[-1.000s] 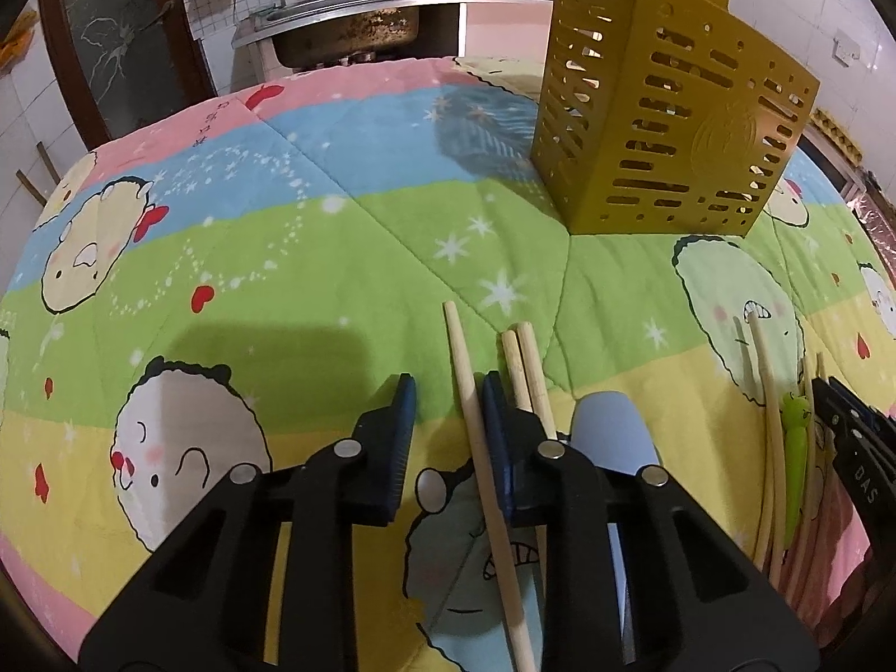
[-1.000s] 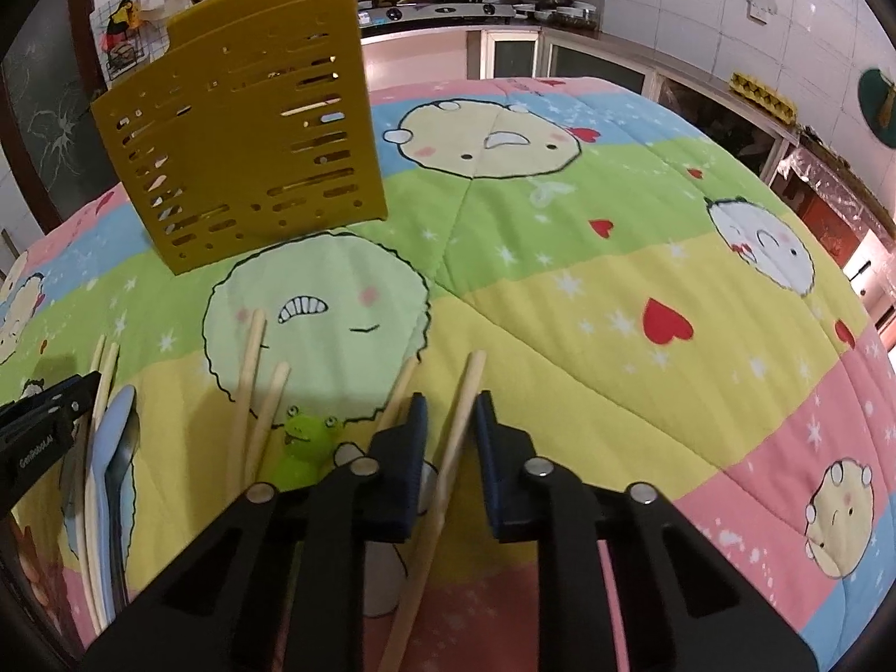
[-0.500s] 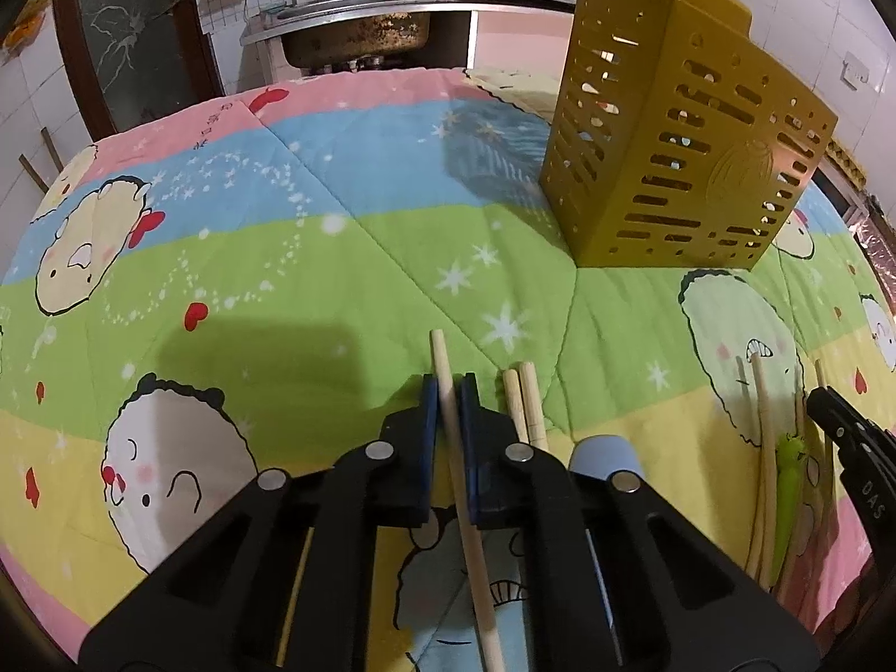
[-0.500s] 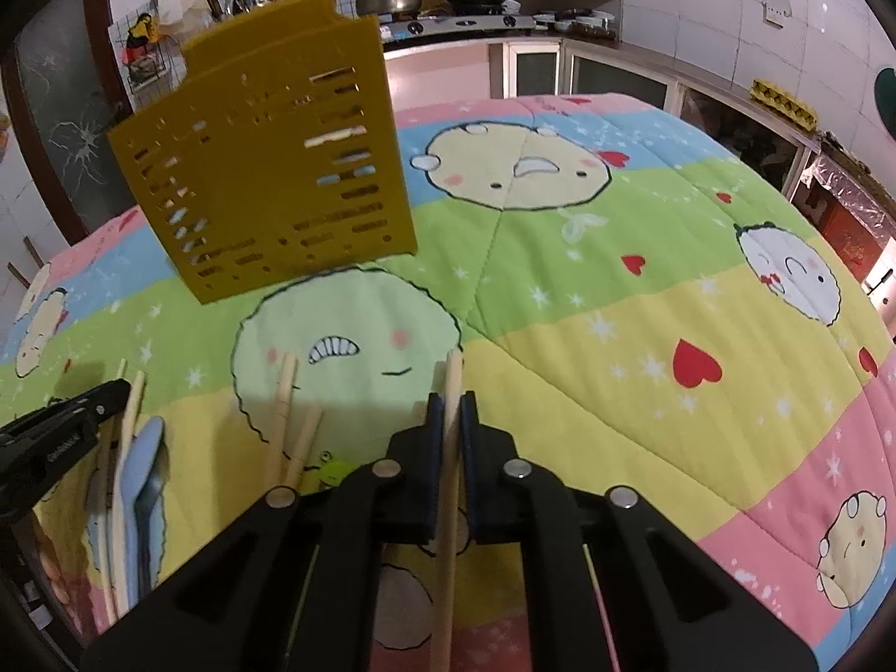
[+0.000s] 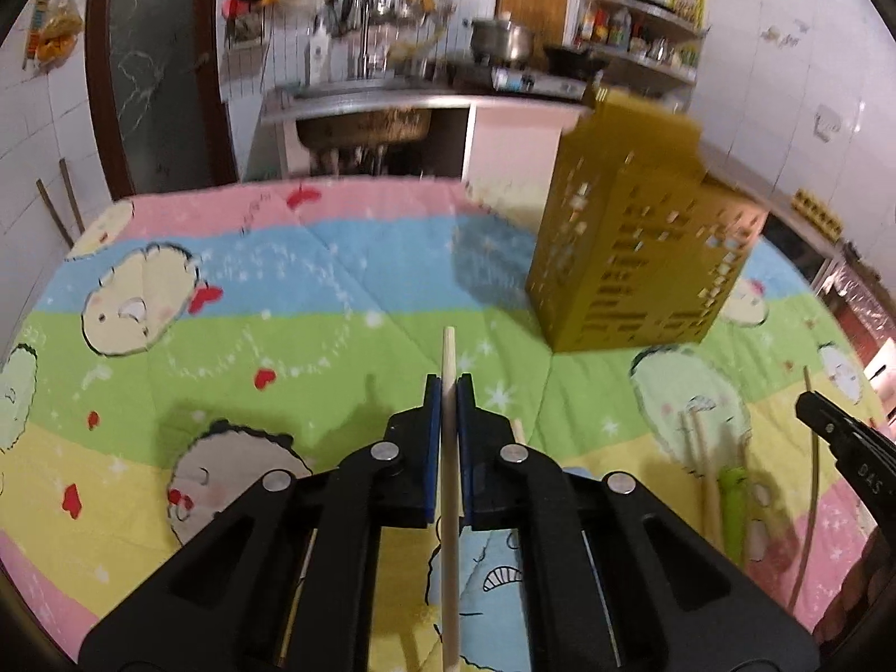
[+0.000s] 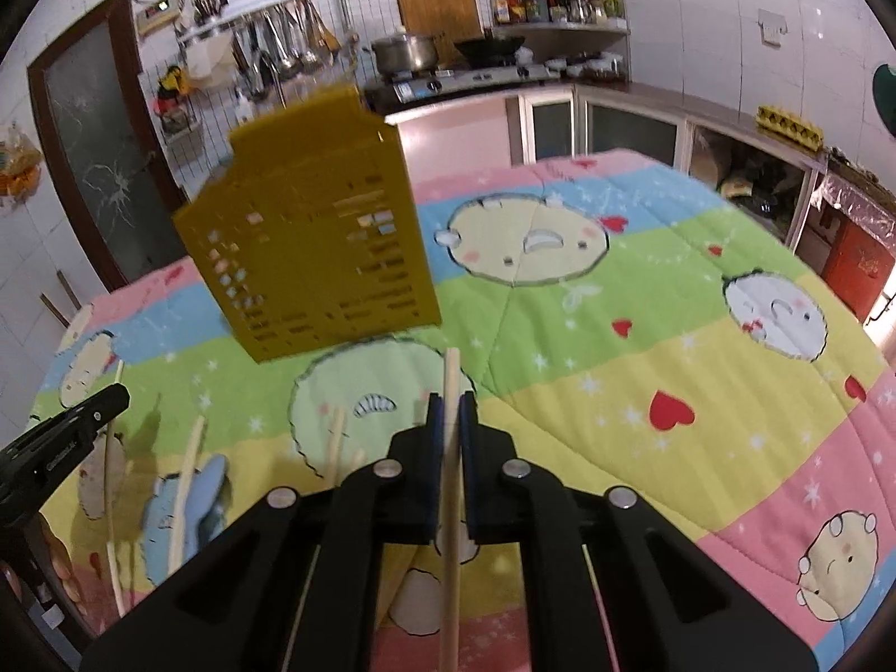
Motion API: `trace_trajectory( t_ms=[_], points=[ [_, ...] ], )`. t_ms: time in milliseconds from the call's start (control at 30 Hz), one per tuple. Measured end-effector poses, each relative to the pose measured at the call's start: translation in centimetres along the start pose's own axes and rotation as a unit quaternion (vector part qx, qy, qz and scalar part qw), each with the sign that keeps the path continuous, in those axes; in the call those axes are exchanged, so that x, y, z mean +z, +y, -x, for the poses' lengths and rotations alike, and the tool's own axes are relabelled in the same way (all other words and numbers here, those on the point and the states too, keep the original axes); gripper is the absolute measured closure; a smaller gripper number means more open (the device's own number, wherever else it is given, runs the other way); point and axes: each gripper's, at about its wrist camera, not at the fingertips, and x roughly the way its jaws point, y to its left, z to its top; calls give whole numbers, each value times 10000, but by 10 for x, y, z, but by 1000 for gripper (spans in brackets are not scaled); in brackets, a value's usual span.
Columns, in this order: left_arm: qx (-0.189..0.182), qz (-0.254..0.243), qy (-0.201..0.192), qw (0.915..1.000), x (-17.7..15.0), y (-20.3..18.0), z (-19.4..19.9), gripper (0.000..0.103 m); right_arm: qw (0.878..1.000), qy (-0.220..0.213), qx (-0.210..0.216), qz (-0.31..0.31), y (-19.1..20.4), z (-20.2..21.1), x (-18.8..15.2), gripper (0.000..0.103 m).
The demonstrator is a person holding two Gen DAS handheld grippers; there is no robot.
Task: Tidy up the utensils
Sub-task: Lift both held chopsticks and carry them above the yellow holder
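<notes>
We see a wooden chopstick pinched between the blue-padded fingers of our left gripper, the fingers drawn in until only the stick's width parts them; its tip pokes out a little past them and its shaft runs back down between the black arms. Our right gripper does the same with a second chopstick, its fingers pressed against the stick on both sides, the tip standing out in front. Both sticks appear lifted clear of the cartoon-print quilt that covers the table. On the quilt below lie the other utensils: two more chopsticks side by side, a pale blue spoon with a stick across it, and, in the left view, a green frog-headed utensil just beside a chopstick. Beyond them, well ahead of both grippers, the yellow perforated utensil holder stands upright on the quilt, blurred in both views. The tip of each gripper shows at the edge of the other's view. Behind the table we make out a kitchen counter with a pot and hanging ladles
</notes>
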Motion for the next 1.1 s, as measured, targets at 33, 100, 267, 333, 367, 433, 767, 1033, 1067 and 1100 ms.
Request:
trace_trajectory(
  t_ms=[33, 100, 267, 333, 367, 433, 767, 1033, 1067, 1100],
  points=[
    [-15, 9, -76, 10000, 1, 0, 4, 99, 10000, -75, 20, 7, 0, 5, 0, 97],
    [-103, 42, -326, 9994, 2, -1, 19, 99, 9995, -276, 129, 18, 1, 14, 3, 97],
    [-131, -31, -896, 9959, 3, -4, 51, 99, 9976, -668, 182, 100, 4, 33, 5, 97],
    [-130, -66, -1072, 9941, 1, -7, 62, 99, 9963, -817, 219, 135, 5, 41, 4, 97],
    [-131, -67, -1129, 9935, -1, -7, 66, 99, 9956, -891, 225, 159, 6, 45, 3, 97],
    [-98, -109, -1314, 9912, -6, -9, 76, 99, 9941, -1041, 239, 212, 7, 53, 0, 97],
    [-45, -232, -1861, 9823, -25, -11, 110, 99, 9865, -1562, 261, 411, 11, 91, -14, 97],
    [-90, -146, -2094, 9777, -36, -9, 131, 99, 9821, -1818, 283, 415, 8, 112, -24, 97],
    [-93, -147, -2115, 9772, -36, -9, 133, 99, 9812, -1865, 279, 410, 9, 114, -24, 97],
    [-89, -149, -2167, 9761, -37, -9, 137, 99, 9806, -1899, 278, 407, 9, 117, -24, 97]
  ],
)
